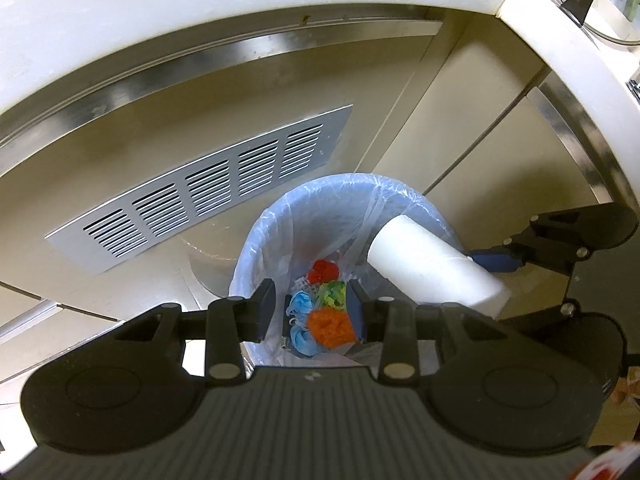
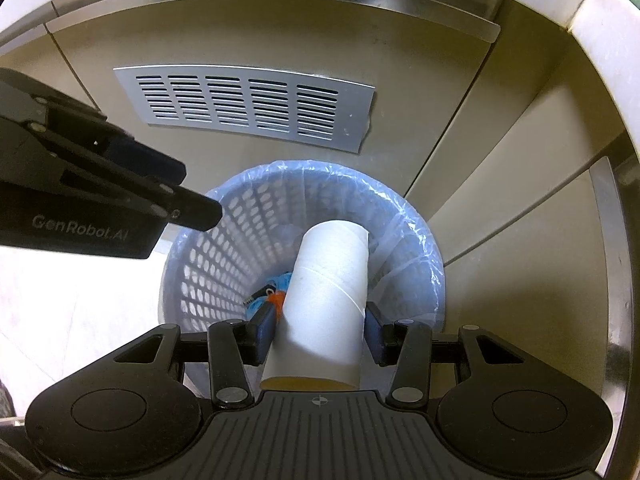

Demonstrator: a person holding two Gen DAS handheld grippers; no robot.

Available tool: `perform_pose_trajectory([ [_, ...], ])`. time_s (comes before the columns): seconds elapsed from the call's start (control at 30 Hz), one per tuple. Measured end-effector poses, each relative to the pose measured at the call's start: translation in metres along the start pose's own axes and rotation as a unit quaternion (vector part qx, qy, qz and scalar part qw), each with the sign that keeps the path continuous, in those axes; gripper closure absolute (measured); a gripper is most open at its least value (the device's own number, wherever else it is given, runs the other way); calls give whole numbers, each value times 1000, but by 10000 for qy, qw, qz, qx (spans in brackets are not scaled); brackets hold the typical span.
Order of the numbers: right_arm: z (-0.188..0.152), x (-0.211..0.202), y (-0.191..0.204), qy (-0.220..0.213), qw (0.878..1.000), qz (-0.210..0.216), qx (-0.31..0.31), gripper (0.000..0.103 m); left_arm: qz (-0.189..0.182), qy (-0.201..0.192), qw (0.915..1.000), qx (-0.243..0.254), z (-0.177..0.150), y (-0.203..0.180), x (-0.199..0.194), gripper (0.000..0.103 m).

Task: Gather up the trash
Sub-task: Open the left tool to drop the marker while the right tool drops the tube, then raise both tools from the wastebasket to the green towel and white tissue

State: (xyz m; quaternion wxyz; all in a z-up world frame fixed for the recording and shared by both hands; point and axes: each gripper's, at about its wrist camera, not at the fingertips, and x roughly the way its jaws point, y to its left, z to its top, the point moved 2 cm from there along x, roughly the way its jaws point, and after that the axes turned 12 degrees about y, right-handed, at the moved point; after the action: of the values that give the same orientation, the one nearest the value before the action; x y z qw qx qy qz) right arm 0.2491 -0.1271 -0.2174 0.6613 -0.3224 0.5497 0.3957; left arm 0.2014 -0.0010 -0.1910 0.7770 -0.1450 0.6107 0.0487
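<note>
hovering over the bin (image 2: 208, 264), the right hand-held gripper (image 2: 320, 330) grips a tube (image 2: 328, 300) while the left hand-held gripper (image 1: 312, 312) gapes empty.

Cabinet fronts (image 2: 420, 92) beige, flat panels, meeting at an inside corner on the right. Brushed metal trim (image 1: 168, 60) runs under a white counter edge (image 1: 120, 4). Slotted metal vent (image 2: 248, 106) set in the left panel, five groups of slots. Floor (image 2: 68, 300) pale, brightly lit at lower left. Glare on trim.
</note>
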Motion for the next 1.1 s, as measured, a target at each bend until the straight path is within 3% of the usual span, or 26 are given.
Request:
perform_pose_trajectory([
  [0.07,1,0,-1,-69,9999,40,83,56,30,15,10000,-14,-1,1,0,69],
  [0.13,2,0,-3,-109,9997,102,187,33,51,19,10000,-33,-2,1,1,68],
  [0.67,-7,-20,-1,-232,9993,54,300,33,72,-232,9997,-26,-11,4,-23,58],
  [1.1,-12,-111,3,-1293,9908,108,380,33,-22,-1000,9945,324,-10,-10,-91,37],
])
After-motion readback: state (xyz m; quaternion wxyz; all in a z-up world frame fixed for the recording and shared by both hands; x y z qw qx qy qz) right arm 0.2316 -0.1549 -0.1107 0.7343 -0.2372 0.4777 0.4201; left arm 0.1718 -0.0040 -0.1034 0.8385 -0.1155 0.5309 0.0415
